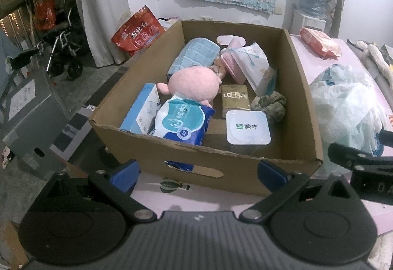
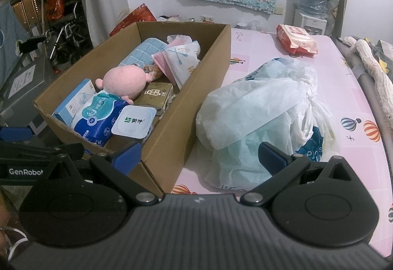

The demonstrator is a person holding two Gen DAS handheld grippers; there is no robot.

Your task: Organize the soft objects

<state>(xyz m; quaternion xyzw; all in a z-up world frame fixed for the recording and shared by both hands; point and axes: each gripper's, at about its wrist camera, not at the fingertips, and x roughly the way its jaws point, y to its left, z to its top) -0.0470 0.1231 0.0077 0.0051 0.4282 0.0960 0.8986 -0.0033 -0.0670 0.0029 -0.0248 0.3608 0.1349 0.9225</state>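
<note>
Brown cardboard box [image 1: 245, 171], open at the top, stands toward the left edge of the pink patterned counter [image 2: 339, 103] and is already well filled. In it we see a pink plush doll [image 1: 194, 84], a rolled light-blue towel [image 1: 194, 55], a blue-and-white wipes pack [image 1: 183, 122], a white foil-lidded cup [image 1: 248, 127] and several small packets. Outside the box, just to its right, lies a crumpled heap of white and pale-green plastic bags [image 2: 258, 117]; a red-and-white wipes packet [image 2: 296, 40] rests near the counter's far edge. We judge most of the sorting done, with these two left. Our left tool [image 1: 197, 171] hovers before the box's near wall, fingers apart and empty. Our right tool [image 2: 200, 155] hangs over the near edge, fingers apart, the bag heap just ahead.
</note>
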